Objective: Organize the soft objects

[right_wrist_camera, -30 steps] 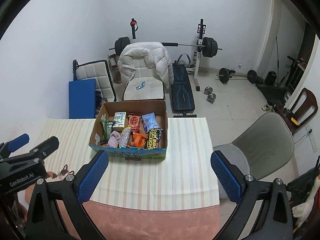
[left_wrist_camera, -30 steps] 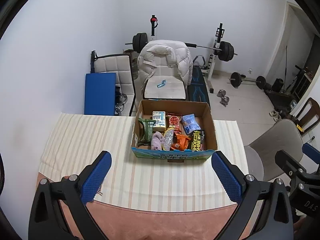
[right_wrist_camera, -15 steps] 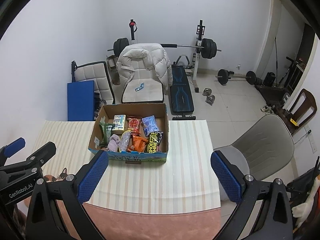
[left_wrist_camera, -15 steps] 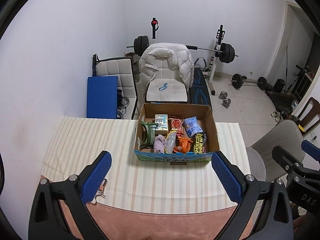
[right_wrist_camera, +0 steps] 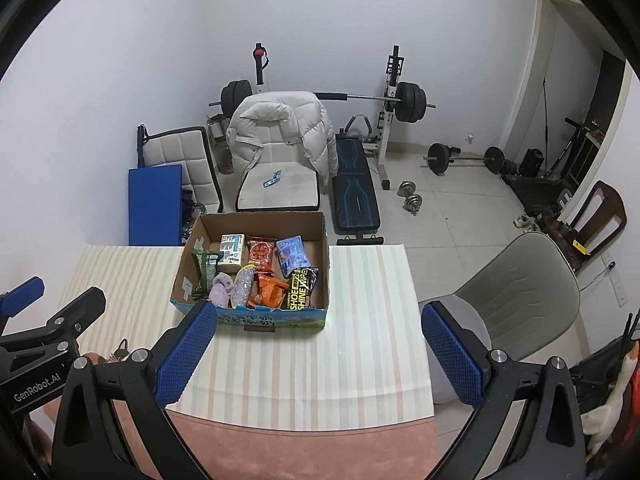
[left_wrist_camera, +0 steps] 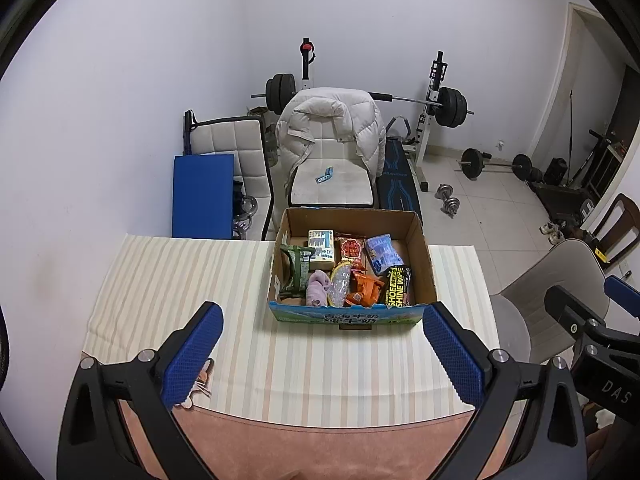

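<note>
White walls close off a room used as a home gym, with a striped cloth (left_wrist_camera: 168, 280) spread over a table in the foreground and a pink surface (left_wrist_camera: 320, 448) showing at its near edge. At the far left, against the wall, a blue pad (left_wrist_camera: 202, 196) leans beside a white quilted chair (left_wrist_camera: 240, 148). Over the cloth the left gripper (left_wrist_camera: 322, 352) hangs with its blue-padded fingers (left_wrist_camera: 192, 356) spread wide and nothing between them.

Just beyond the gap between those fingers, toward its right half, sits the cardboard box (left_wrist_camera: 348, 320), resting on the cloth at the table's far side. Inside it, from left to right, lie a green packet (left_wrist_camera: 296, 268), a lilac soft cloth (left_wrist_camera: 318, 288), a pale carton (left_wrist_camera: 321, 244), a silvery pouch (left_wrist_camera: 340, 284), a red snack bag (left_wrist_camera: 352, 250), an orange packet (left_wrist_camera: 364, 290), a blue packet (left_wrist_camera: 382, 254) and a black shoe-wipe pack (left_wrist_camera: 398, 290). Behind the box a second chair carries a white puffer jacket (left_wrist_camera: 332, 128), with a barbell rack (left_wrist_camera: 432, 96) against the back wall.

In the right wrist view the right gripper (right_wrist_camera: 318, 350) is equally wide open and holds nothing; the box lies ahead and to the left of its centre, its near left corner just above the left fingertip. Farther right stand a grey chair (right_wrist_camera: 520, 280), loose weights (right_wrist_camera: 464, 158) on the tiled floor and a doorway (right_wrist_camera: 576, 80).
</note>
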Available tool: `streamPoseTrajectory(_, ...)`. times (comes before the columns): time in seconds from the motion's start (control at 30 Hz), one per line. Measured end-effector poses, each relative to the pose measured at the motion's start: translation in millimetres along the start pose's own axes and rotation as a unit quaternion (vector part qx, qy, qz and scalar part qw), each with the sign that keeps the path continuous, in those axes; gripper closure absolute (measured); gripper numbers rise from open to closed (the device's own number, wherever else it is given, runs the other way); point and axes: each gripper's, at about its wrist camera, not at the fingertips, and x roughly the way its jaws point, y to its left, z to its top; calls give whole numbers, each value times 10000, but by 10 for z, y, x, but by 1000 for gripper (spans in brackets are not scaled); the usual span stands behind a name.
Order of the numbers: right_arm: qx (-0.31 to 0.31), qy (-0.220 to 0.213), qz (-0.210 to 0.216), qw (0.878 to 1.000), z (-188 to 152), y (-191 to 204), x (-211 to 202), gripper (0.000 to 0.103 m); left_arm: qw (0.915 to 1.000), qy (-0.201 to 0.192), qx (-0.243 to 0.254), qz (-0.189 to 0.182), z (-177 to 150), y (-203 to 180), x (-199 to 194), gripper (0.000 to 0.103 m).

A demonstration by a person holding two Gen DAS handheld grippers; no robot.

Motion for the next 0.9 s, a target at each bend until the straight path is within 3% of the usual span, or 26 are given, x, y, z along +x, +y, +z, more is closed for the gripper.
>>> streamPoseTrajectory(0.9, -59, -16, -96, 9999, -19, -5, -31, 0, 10000, -39, 6, 47, -19, 39, -29, 0)
